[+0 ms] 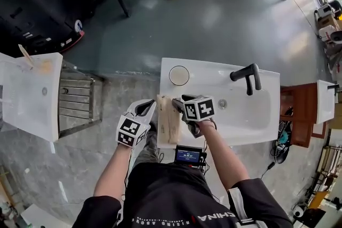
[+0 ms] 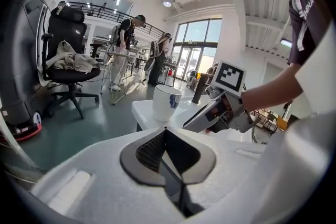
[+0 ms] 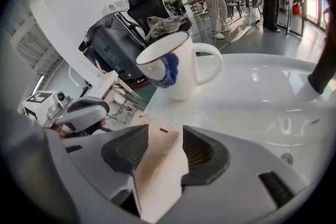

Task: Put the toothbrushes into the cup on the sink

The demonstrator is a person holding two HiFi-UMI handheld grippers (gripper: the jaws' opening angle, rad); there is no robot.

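Note:
A white cup (image 1: 179,75) with a blue mark stands at the back left corner of the white sink (image 1: 251,115). Tan toothbrush packages (image 1: 168,123) lie along the sink's left rim. My right gripper (image 1: 176,103) hovers over their far end, jaws wide, and a tan package (image 3: 157,165) lies in the gap between the pads without being pressed. The cup (image 3: 173,65) is just beyond it. My left gripper (image 1: 147,108) hangs at the sink's left edge, its pads meeting with nothing between them. In the left gripper view the cup (image 2: 167,102) and the right gripper (image 2: 210,115) lie ahead.
A black faucet (image 1: 247,76) rises at the sink's back right. A second white basin (image 1: 32,93) and a metal rack (image 1: 77,96) stand to the left. An office chair (image 2: 68,60) and people standing are farther off on the grey floor.

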